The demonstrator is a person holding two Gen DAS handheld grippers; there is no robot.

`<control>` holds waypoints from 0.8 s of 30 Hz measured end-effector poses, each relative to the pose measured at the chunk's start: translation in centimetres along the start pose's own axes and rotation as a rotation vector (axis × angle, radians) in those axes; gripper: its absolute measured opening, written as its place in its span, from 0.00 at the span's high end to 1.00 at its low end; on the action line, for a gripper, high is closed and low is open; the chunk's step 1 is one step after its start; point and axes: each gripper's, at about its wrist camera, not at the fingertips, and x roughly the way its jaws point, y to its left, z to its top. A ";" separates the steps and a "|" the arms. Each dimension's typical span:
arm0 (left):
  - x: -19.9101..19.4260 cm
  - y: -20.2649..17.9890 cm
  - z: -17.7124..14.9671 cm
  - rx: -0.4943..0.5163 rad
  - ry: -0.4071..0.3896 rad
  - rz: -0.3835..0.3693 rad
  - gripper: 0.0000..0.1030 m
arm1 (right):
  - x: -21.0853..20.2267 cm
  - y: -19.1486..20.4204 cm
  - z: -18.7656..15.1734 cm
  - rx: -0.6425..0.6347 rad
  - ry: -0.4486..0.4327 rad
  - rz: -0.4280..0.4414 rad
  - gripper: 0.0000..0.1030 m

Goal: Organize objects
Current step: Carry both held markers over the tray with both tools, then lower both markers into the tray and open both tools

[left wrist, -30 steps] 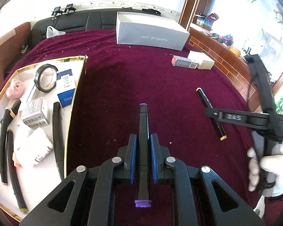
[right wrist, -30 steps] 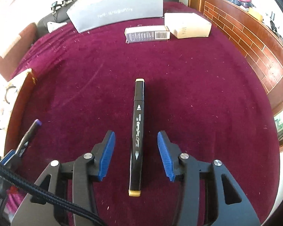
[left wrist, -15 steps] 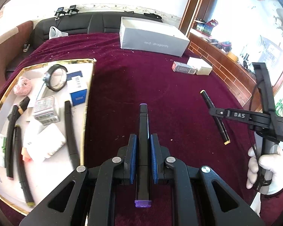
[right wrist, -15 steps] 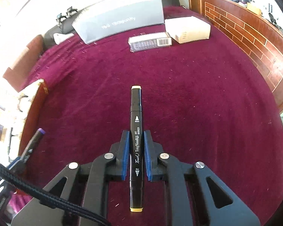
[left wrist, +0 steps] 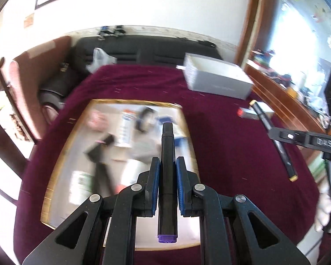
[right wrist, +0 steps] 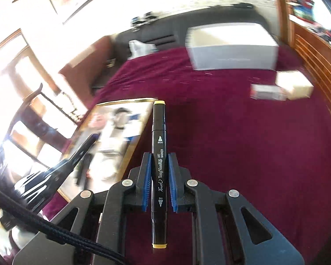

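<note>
My left gripper [left wrist: 167, 165] is shut on a black marker with purple ends [left wrist: 167, 150] and holds it in the air over the gold-rimmed white tray [left wrist: 61, 152]. The tray's contents are blurred: dark markers, small boxes, a tape roll. My right gripper [right wrist: 158, 163] is shut on a black marker with yellow ends [right wrist: 158, 132], lifted off the maroon cloth [right wrist: 242, 154] just right of the tray's rim [right wrist: 132, 152]. In the left wrist view the yellow-ended marker [left wrist: 275, 141] hangs at the right, held by the right gripper [left wrist: 282, 135].
A grey shoe box [left wrist: 218, 84] stands at the back of the maroon-covered table. Two small boxes [right wrist: 267, 91] [right wrist: 294, 85] lie near the right edge by a wooden ledge. A black sofa [left wrist: 143, 48] runs behind. A white-gloved hand [left wrist: 324, 207] holds the right gripper.
The right gripper closed on the yellow-ended marker and lifted it off the cloth. Both grippers rose and swung left; the left one now hangs over the tray.
</note>
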 end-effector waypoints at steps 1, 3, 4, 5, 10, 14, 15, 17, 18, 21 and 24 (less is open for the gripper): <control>0.0 1.3 0.5 -0.002 -0.002 0.027 0.88 | 0.4 1.2 0.3 -0.019 0.005 0.011 0.88; 0.5 3.4 1.3 -0.016 0.000 0.063 0.88 | 1.6 3.4 0.9 -0.045 0.019 0.043 0.87; 0.9 4.4 1.7 -0.024 0.006 0.071 0.88 | 2.4 4.4 1.2 -0.053 0.030 0.061 0.87; 1.3 5.2 2.0 -0.031 0.010 0.078 0.88 | 3.1 5.1 1.5 -0.059 0.038 0.072 0.87; 4.2 9.7 3.4 -0.060 0.049 0.126 0.88 | 7.9 8.1 2.9 -0.054 0.106 0.116 0.87; 7.4 12.1 3.8 -0.093 0.096 0.136 0.88 | 12.4 9.4 3.6 0.003 0.175 0.151 0.87; 8.0 12.7 3.6 -0.097 0.109 0.131 0.88 | 13.8 9.7 3.8 0.019 0.193 0.157 0.87; 9.3 13.2 3.7 -0.107 0.129 0.129 0.88 | 15.6 9.8 3.8 0.045 0.222 0.169 0.87; 9.9 13.5 3.6 -0.112 0.142 0.119 0.88 | 16.4 9.9 4.1 0.055 0.236 0.172 0.87; 11.5 13.9 3.7 -0.128 0.166 0.105 0.88 | 19.2 10.7 4.8 0.080 0.271 0.174 0.87; 12.5 14.4 3.7 -0.144 0.182 0.092 0.88 | 21.5 11.3 5.6 0.090 0.300 0.160 0.87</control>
